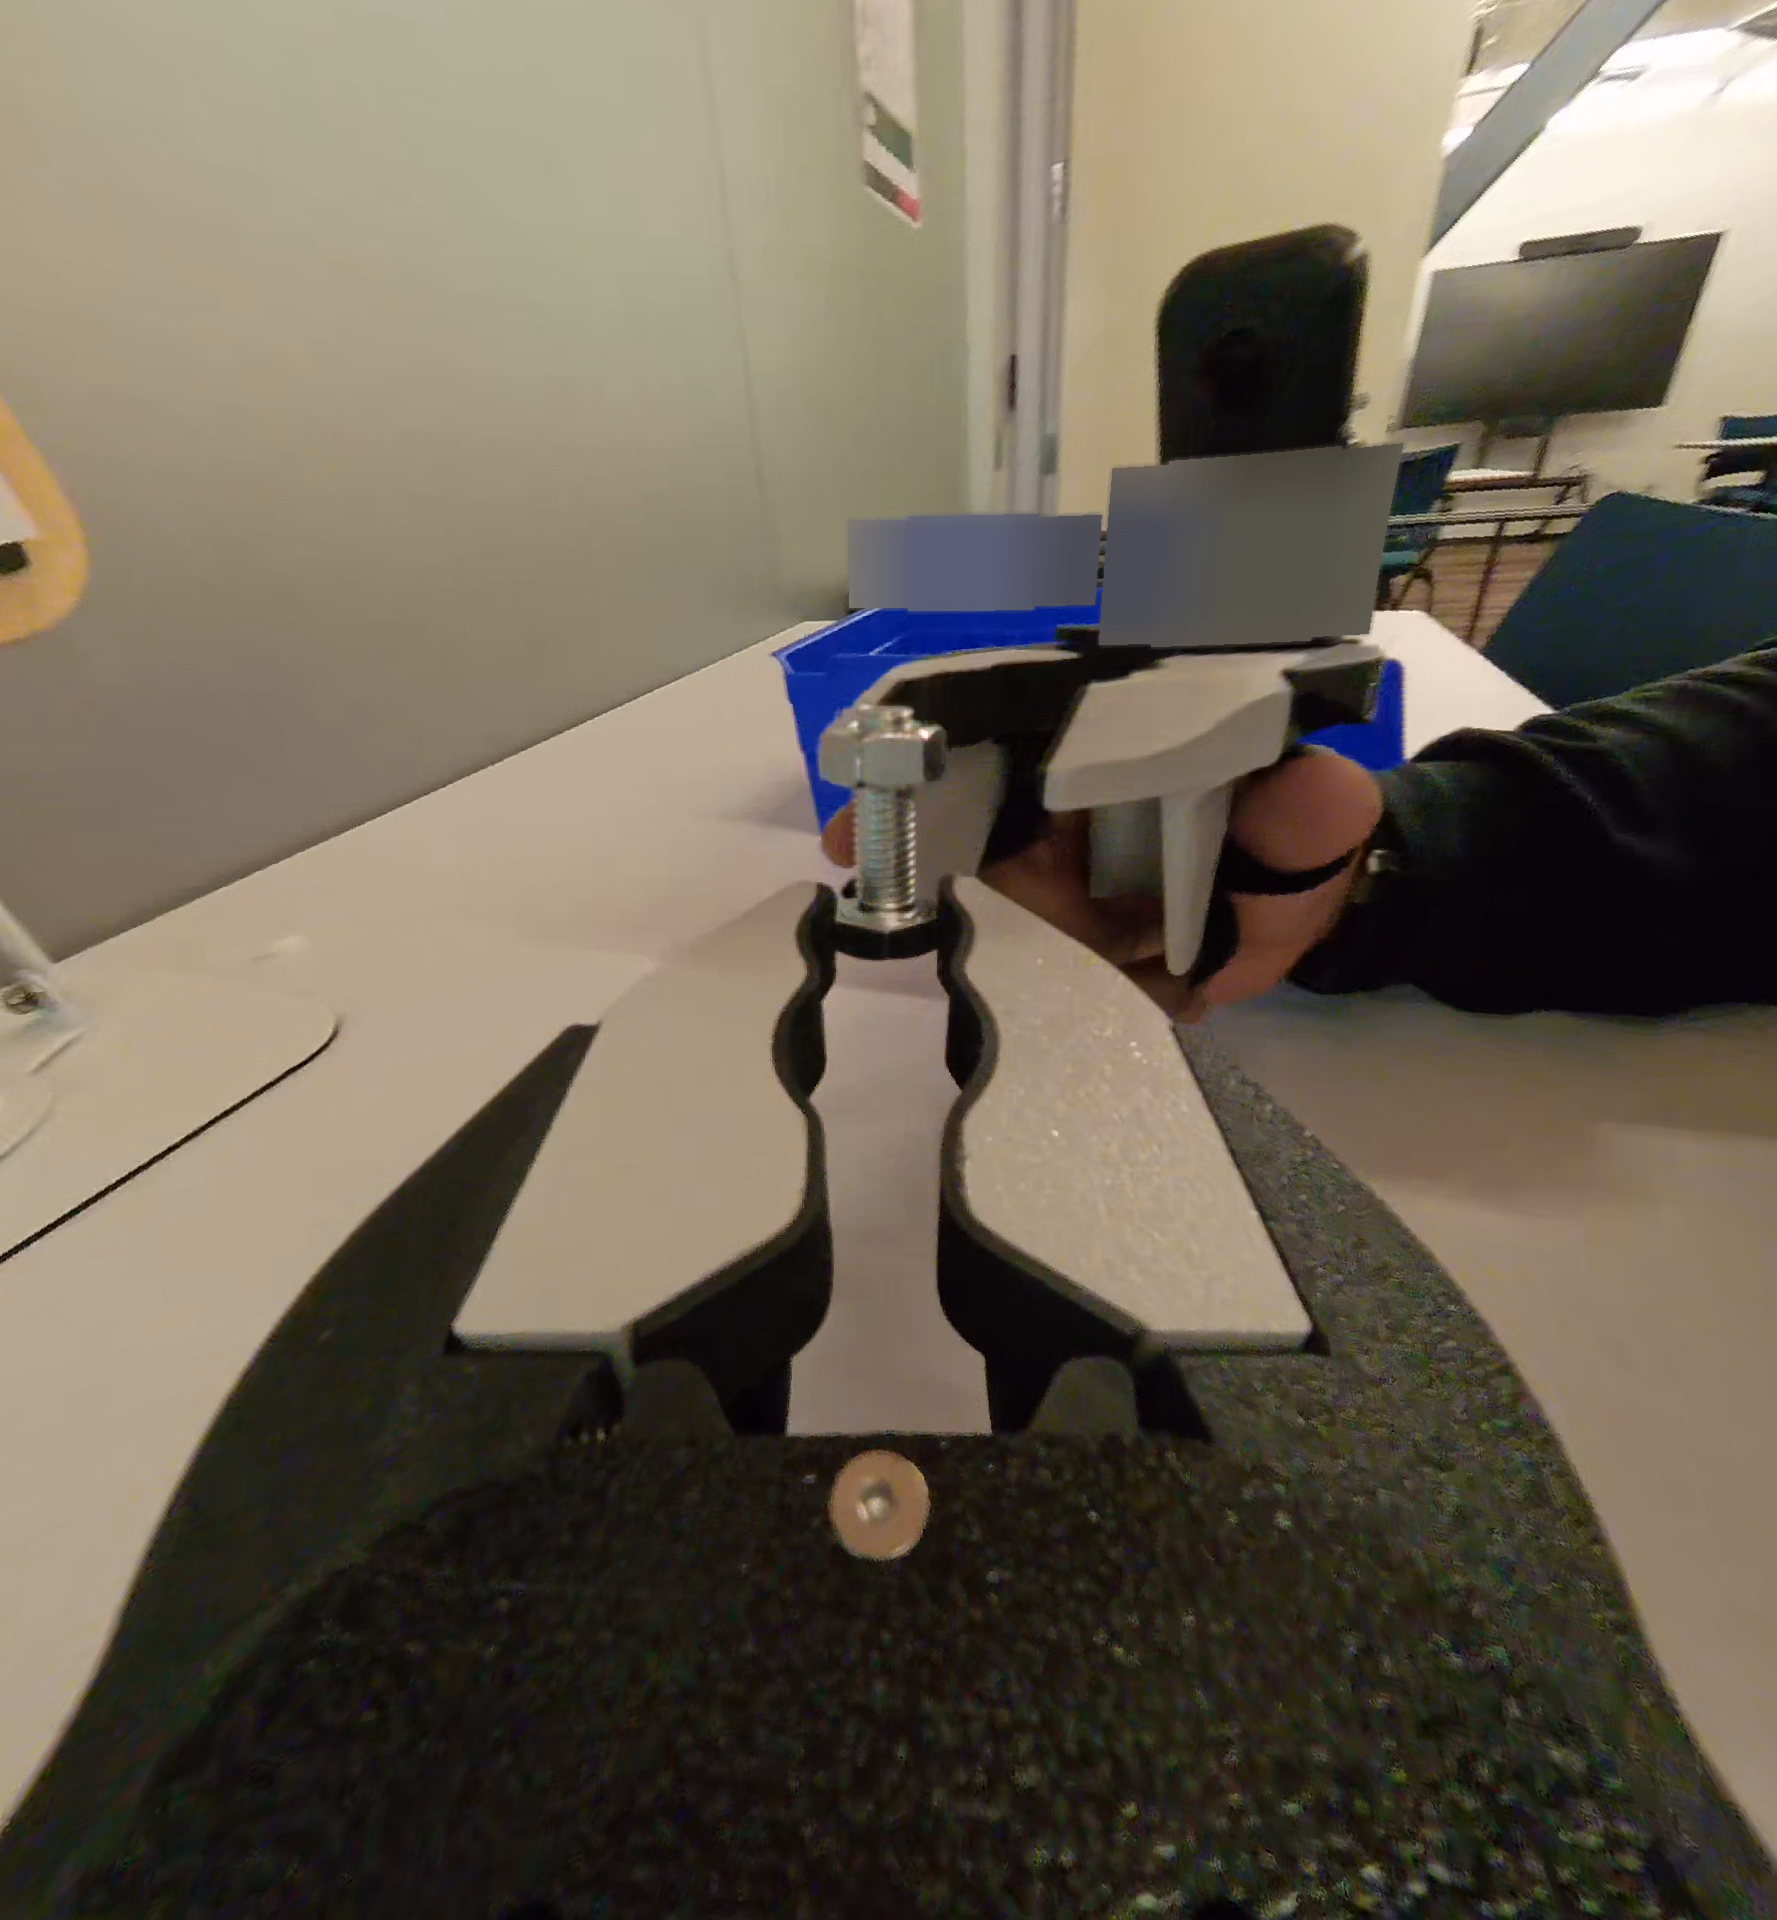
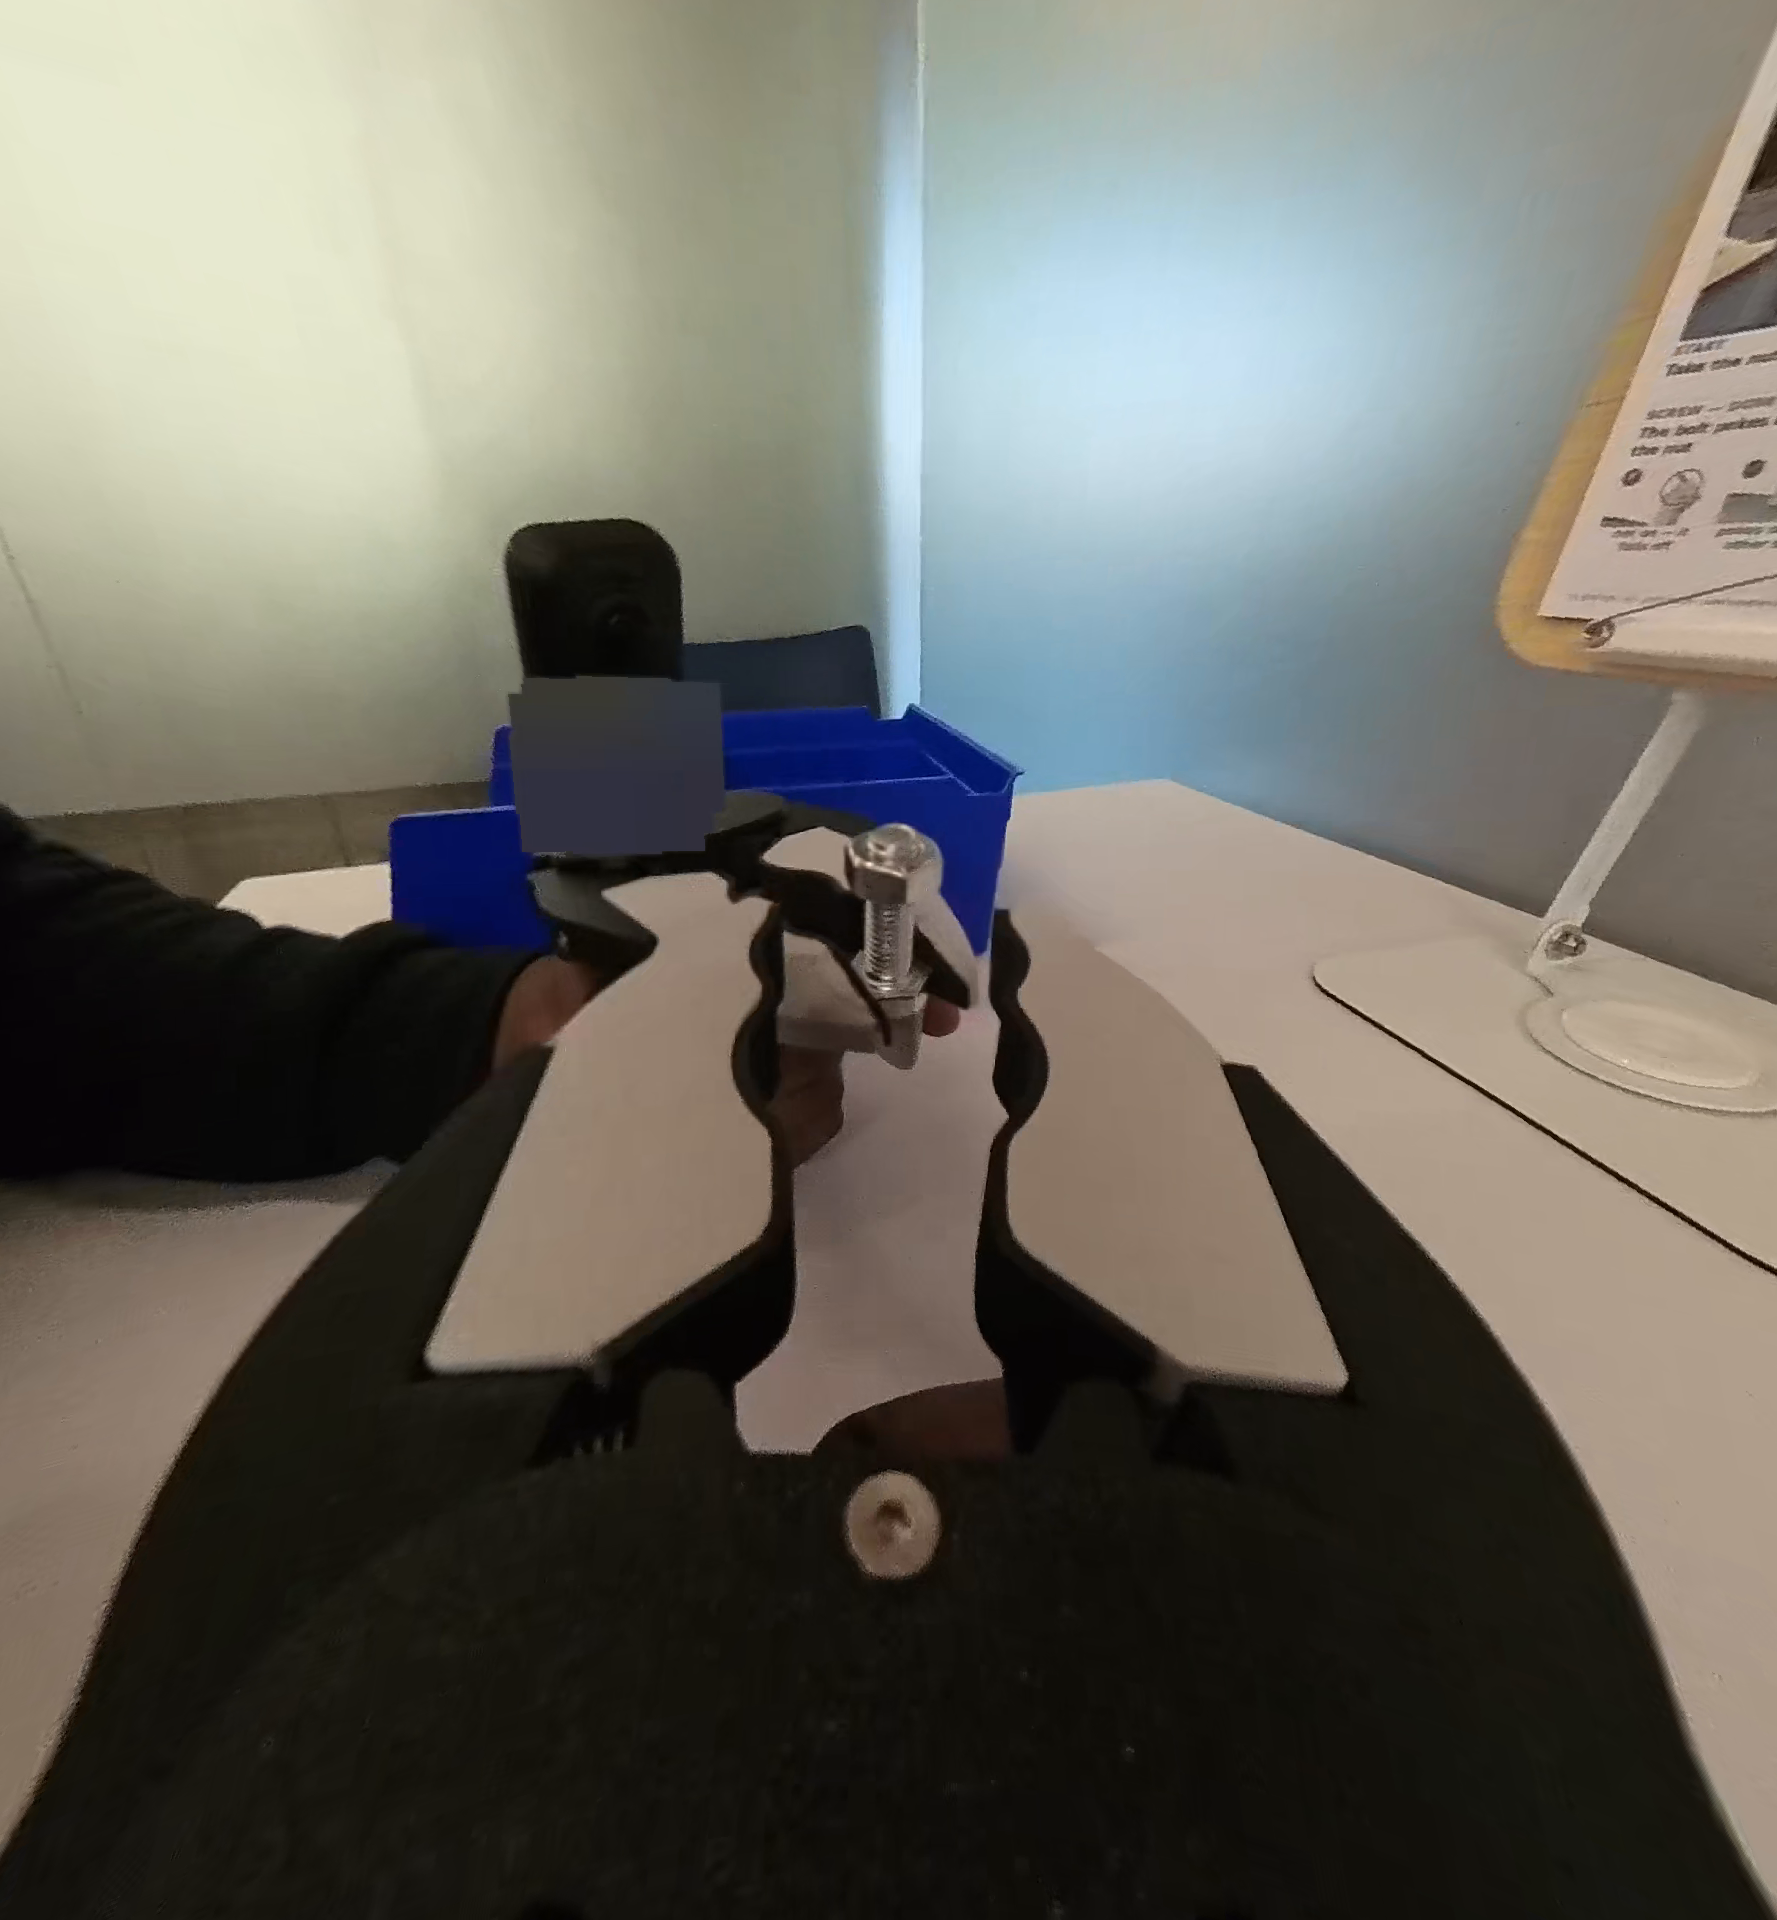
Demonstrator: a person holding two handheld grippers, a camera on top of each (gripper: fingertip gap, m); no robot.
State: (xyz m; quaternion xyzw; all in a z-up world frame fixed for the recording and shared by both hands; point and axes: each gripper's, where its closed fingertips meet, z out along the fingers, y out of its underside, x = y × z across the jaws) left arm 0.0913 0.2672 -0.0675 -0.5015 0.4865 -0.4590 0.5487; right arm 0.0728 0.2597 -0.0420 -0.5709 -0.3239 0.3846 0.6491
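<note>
Left gripper [image 1: 884,935], left wrist view: jaws narrow, tips pinching a nut [image 1: 882,920] at the foot of a steel bolt [image 1: 886,831]. The bolt stands upright, off the table [image 1: 448,935], toward its far edge, w/ a blue bin [image 1: 832,665] behind.
Risk: grip is on the nut only. A knock on the bolt head could cock the nut in my tips or drop both pcs.

Right wrist view: right gripper [image 2: 884,935] spread wide. The bolt stands betw. its fingers, head up. Neither pad presses it, so nothing is held.
Risk: closing off-centre, approx. at the threads not the head, could push the bolt sideways.
Sheet on a stand [image 2: 1694,416] sits at the table's right edge.
</note>
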